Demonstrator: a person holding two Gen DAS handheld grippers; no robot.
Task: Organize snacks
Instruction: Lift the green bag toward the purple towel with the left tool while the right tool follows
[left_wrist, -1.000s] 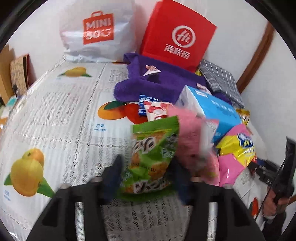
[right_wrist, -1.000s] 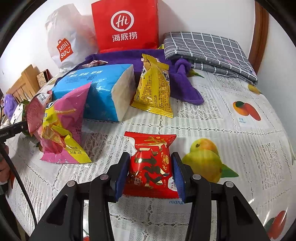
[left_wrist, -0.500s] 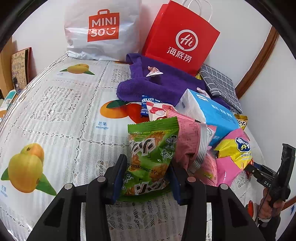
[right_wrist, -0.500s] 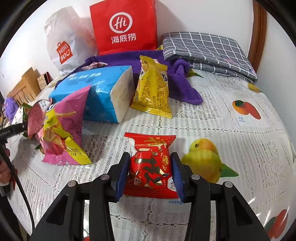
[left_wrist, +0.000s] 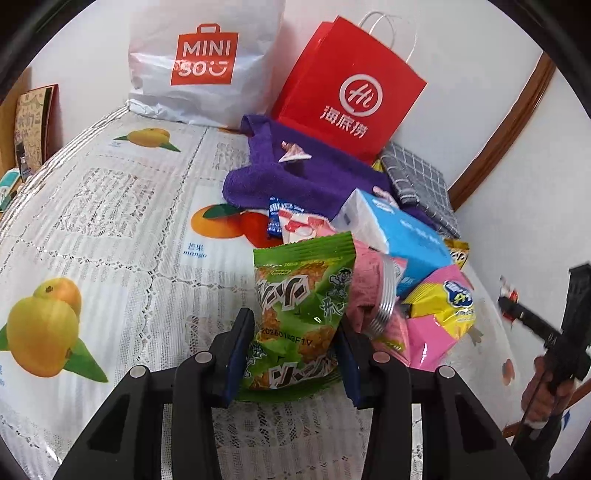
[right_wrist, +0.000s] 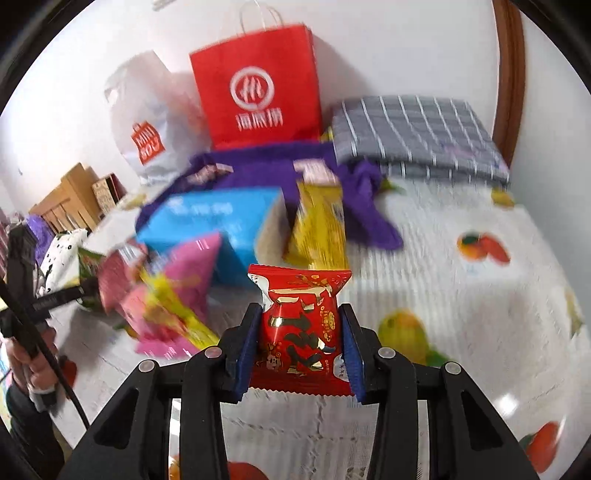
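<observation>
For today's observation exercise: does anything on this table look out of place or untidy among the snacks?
Yes. A small pink wrapper lies stranded on the crumpled purple towel, apart from the rest. The other snacks sit jumbled against the blue tissue pack, with the pink-and-yellow bag tipped askew.

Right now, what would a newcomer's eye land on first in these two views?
Each gripper clamps a snack: the left gripper a green packet, the right gripper a red packet. Behind, a red paper bag and a white Miniso bag stand against the wall.
</observation>
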